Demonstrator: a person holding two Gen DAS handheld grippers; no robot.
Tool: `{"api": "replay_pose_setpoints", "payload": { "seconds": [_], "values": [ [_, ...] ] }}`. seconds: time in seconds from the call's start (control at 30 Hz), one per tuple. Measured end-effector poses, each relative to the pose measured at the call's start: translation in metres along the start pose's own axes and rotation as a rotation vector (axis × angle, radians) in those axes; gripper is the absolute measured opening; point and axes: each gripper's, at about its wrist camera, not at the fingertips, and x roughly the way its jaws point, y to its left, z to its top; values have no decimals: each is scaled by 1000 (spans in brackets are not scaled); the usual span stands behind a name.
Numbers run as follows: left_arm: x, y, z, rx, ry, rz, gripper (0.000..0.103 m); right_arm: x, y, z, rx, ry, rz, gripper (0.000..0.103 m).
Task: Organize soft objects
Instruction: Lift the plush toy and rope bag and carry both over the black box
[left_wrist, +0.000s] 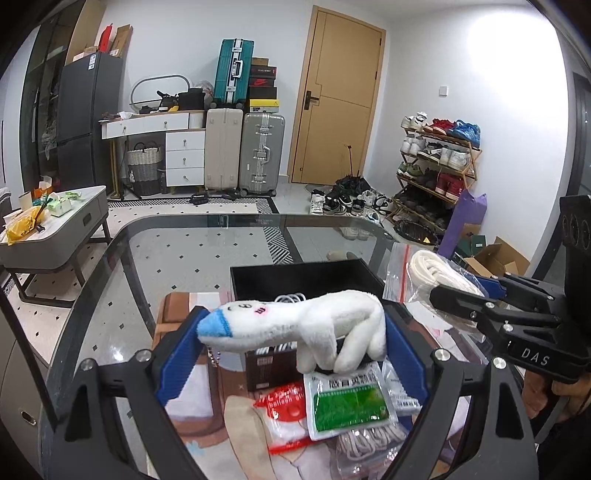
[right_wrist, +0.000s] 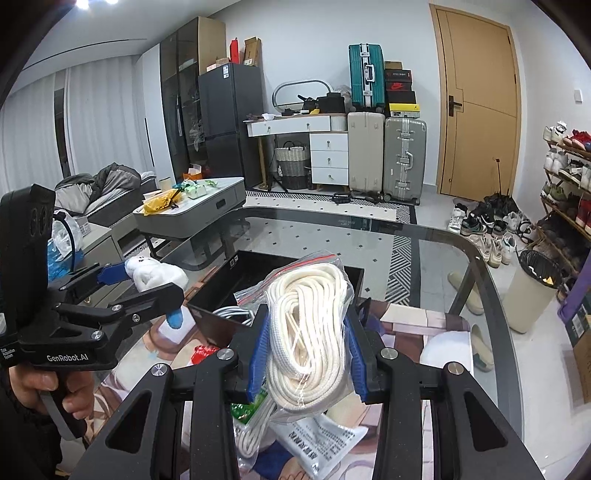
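Risk lies mostly with the plush toy (left_wrist: 295, 325), which the left gripper (left_wrist: 291, 354) holds crosswise between wide-set jaws, above the counter (left_wrist: 177, 243) and just short of the black box (left_wrist: 306, 275): only its two ends seem to touch the blue pads, so a jolt could let the soft body sag and drop among the packets below the box instead of into it. The right gripper (right_wrist: 306, 354) has its jaws clenched on a clear bag of white rope (right_wrist: 306, 306), raised above the counter on the near side of the box; the slick plastic could slide in the pads, and the rope's weight may pull the bag loose. Both loads head toward the box and could collide. What already lies in the box is mostly hidden, apart from some pale coils. The packets' print is too small to read, and the pad contact behind the plush cannot be seen.
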Motion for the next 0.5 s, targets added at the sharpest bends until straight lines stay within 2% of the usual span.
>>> {"api": "replay_pose_setpoints", "payload": {
  "seconds": [0.5],
  "values": [
    [35, 2, 16, 17, 9, 32, 90, 39, -2, 21, -27, 53, 0, 37]
  ]
}}
